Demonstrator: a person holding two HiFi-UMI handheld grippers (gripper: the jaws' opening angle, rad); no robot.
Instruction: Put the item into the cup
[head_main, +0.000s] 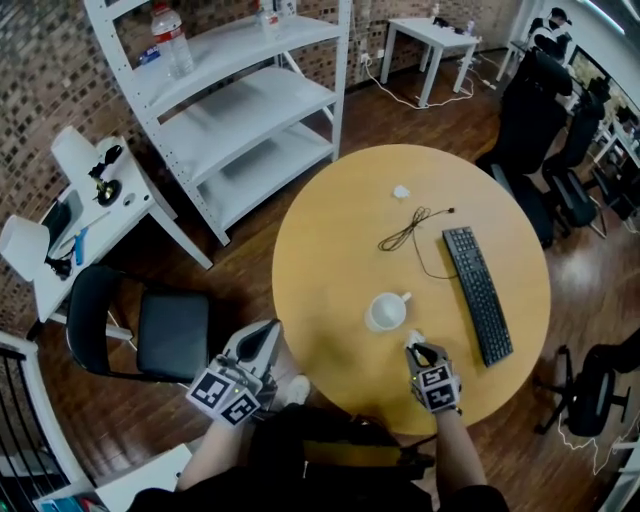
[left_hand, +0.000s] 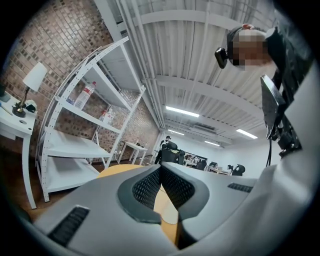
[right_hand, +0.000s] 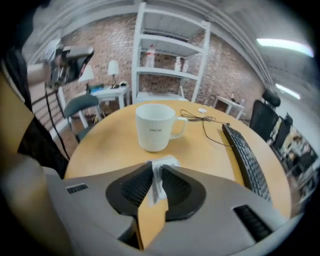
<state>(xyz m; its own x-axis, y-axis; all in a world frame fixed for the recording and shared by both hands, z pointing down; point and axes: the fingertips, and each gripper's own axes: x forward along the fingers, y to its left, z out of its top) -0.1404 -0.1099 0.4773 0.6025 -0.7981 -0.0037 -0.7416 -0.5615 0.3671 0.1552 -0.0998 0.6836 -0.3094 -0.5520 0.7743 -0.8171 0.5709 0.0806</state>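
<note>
White and flat, the small packet (right_hand: 166, 162) is pinched between the pads of our right gripper (head_main: 416, 347), just on the near side of the cup (right_hand: 156, 125) and not in it. The cup stands upright on the round wooden table (head_main: 330, 260), its handle turned toward the black keyboard (head_main: 478, 293) at the cup's right. Beyond the cup lies a thin black cable (head_main: 412, 228). Our left gripper (head_main: 266, 338), jaws pressed together on nothing, hangs past the table's edge, well left of the cup.
</note>
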